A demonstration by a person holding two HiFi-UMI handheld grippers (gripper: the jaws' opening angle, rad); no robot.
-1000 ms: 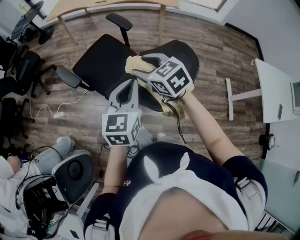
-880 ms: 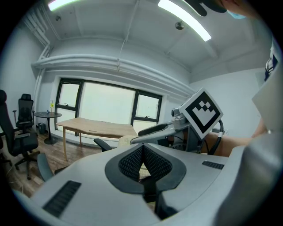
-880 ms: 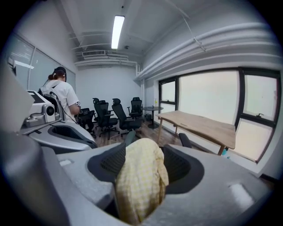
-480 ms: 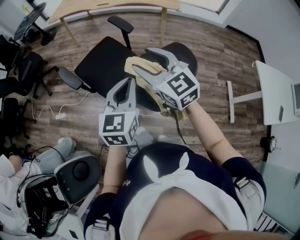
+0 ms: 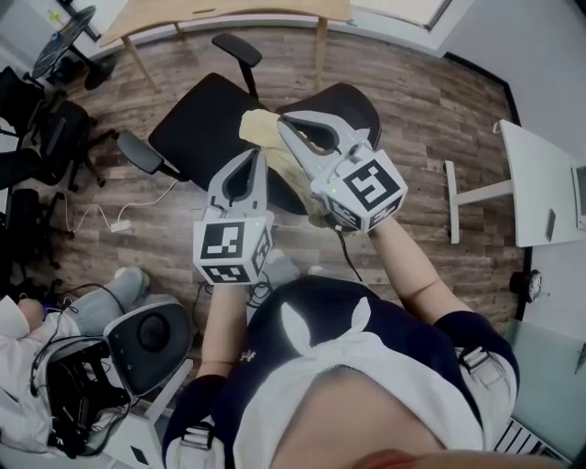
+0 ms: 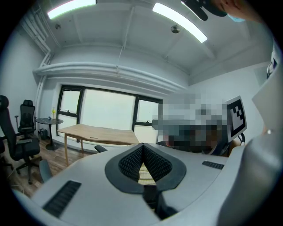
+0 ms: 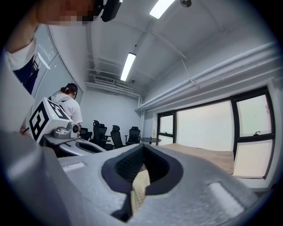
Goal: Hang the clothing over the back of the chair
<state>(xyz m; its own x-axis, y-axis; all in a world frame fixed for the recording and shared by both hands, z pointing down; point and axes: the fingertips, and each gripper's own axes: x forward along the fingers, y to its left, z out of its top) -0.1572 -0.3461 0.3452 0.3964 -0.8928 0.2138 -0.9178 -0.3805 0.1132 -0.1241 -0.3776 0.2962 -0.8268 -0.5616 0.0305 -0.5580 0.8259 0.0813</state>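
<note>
While the person stands over the black chair [image 5: 197, 124], both grippers point away from the body toward it. The right gripper [image 5: 286, 125] reaches far and to the left, and its jaws are closed on the pale yellow clothing [image 5: 263, 124]. In the right gripper view a strip of this fabric runs down between the two dark pads, under the place where the tips meet. The clothing lies across the back of the chair [image 5: 352, 99]: one part is spread on the far side, toward the seat, and another part hangs down on the near side, under the right gripper.

The left gripper [image 5: 255, 158] is just left of the clothing and nearer to the person. Its jaws are together at the tips. In the left gripper view some pale fabric shows in the gap behind the tips, but I cannot tell if the pads touch it.

A wooden table [image 5: 229, 9] stands at the far edge of the wood floor [image 5: 412, 82], and a white desk [image 5: 536, 179] is at the right.
</note>
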